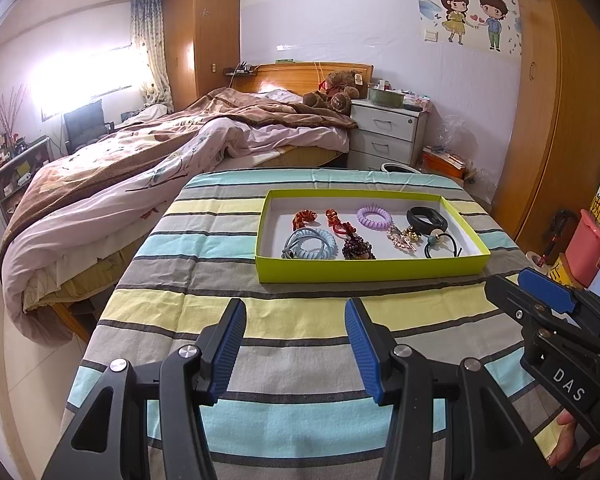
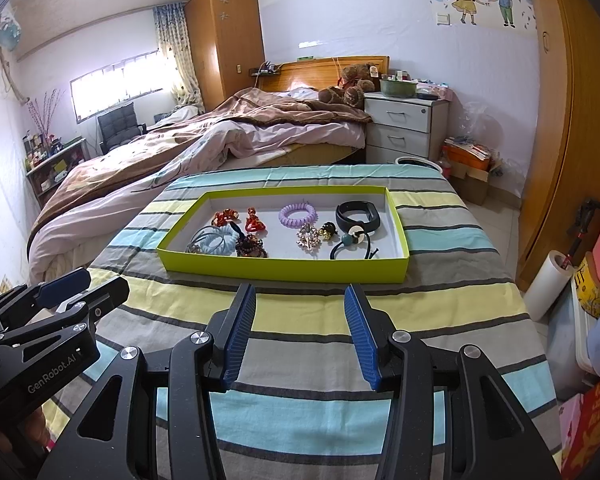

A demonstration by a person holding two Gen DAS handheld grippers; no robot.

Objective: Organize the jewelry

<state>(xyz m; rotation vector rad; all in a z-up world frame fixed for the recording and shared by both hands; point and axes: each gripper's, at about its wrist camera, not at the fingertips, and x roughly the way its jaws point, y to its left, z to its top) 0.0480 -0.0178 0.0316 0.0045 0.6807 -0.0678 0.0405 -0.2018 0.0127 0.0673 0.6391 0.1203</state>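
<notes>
Nearest the left wrist camera, the left gripper (image 1: pixel 295 312) hangs over the striped cloth with its blue ribbed pads spread apart and nothing between them; it is released and empty. The right gripper (image 2: pixel 300 296) is the same, its black arms parted, blue pads bare, only cloth showing in the gap. Each tool also shows at the edge of the other's view, side by side and apart, with part of a hand (image 1: pixel 568 436) on the right handle.

Both hover above a table covered in a cloth of yellow, pale blue and grey stripes (image 1: pixel 220 320). Beyond the fingertips, well clear of them, lies a shallow rectangular lime-green cardboard tray with a white floor (image 2: pixel 284 270). All the jewelry sits inside it. Along the near side: a pale blue spiral coil hair tie (image 2: pixel 216 244), a dark beaded purple ornament (image 2: pixel 251 248), a sparkly silver-pink rhinestone clip (image 2: pixel 309 237), a small gold-and-black charm (image 2: pixel 327 230) and a black elastic hair tie with teal and cream beads (image 2: pixel 352 242). Along the far side: an amber-red acrylic clip (image 2: pixel 225 216), a red acrylic clip (image 2: pixel 254 220), a lilac spiral coil hair tie (image 2: pixel 297 213) and a black rubber wristband (image 2: pixel 358 212).

Behind the table stand an unmade bed with a brown blanket (image 1: pixel 160 140), a brown teddy bear (image 1: pixel 334 90) and a white drawer nightstand (image 1: pixel 388 132)
</notes>
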